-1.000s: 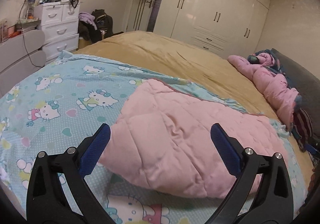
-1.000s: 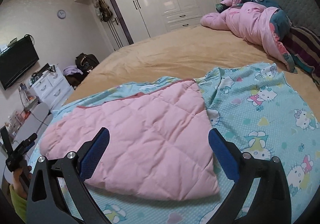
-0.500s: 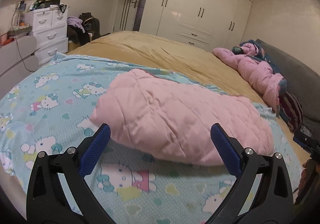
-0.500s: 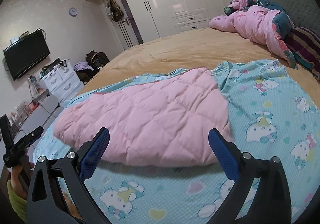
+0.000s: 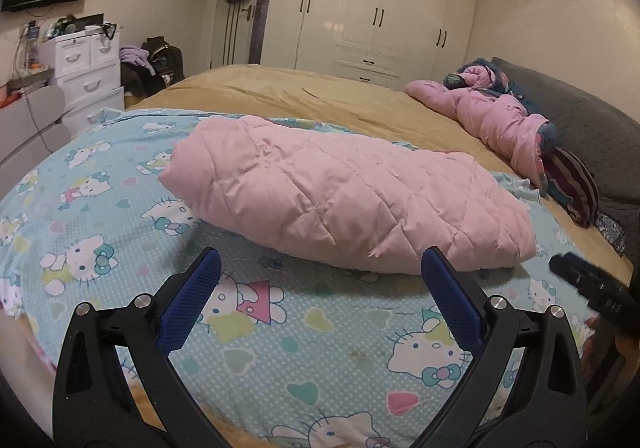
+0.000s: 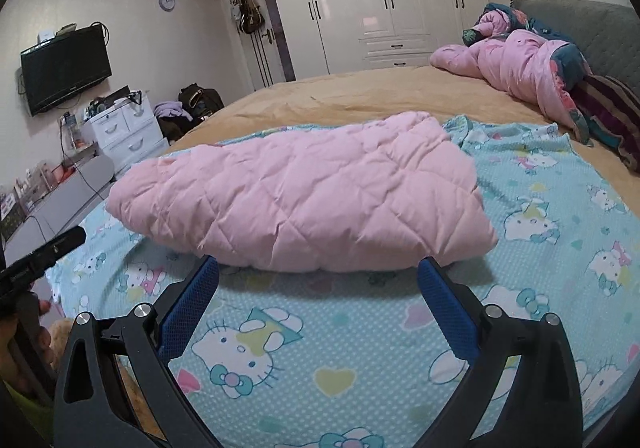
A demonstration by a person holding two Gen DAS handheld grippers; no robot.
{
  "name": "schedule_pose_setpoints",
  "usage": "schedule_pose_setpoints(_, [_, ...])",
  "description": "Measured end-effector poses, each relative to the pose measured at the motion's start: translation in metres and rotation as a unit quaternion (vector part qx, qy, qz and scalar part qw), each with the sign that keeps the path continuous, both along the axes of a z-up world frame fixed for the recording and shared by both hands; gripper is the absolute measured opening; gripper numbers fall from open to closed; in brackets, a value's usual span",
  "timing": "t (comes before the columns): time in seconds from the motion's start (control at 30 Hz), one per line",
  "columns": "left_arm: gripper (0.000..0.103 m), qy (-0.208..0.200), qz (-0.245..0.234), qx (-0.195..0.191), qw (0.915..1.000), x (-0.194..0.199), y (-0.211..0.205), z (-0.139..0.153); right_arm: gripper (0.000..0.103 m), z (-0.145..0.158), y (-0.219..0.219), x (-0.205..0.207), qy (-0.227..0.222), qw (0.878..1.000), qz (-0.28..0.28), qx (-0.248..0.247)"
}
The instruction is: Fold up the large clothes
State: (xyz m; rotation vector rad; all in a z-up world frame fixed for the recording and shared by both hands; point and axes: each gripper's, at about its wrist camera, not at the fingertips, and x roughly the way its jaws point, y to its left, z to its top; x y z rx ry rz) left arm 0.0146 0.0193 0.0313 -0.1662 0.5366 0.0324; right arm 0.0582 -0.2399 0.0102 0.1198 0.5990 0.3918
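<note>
change: both tongs, left (image 5: 320, 298) and right (image 6: 318, 296), have backed off the pink quilt (image 5: 344, 203) | tongs: wide, empty | meaning: fold released, regrasp likely next

A: Warm, dimmish room light from overhead; the ceiling lamp glares off the glossy wardrobe doors (image 5: 384, 3) far ahead of both tools.

B: Soft shadow under the pink quilted fold (image 6: 304, 203) just beyond the fingertips. Fisheye bends the edges, corners go black; distant clutter looks soft.
</note>
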Motion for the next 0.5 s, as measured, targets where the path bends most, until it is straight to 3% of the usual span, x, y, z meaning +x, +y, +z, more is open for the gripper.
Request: schedule_pose_setpoints(0.5, [0.094, 0.002, -0.002, 0.014, 0.9999, 0.0, -0.014, 0.001, 0.099, -0.008, 0.012, 0.004, 0.014, 1.0, 0.017, -0.002])
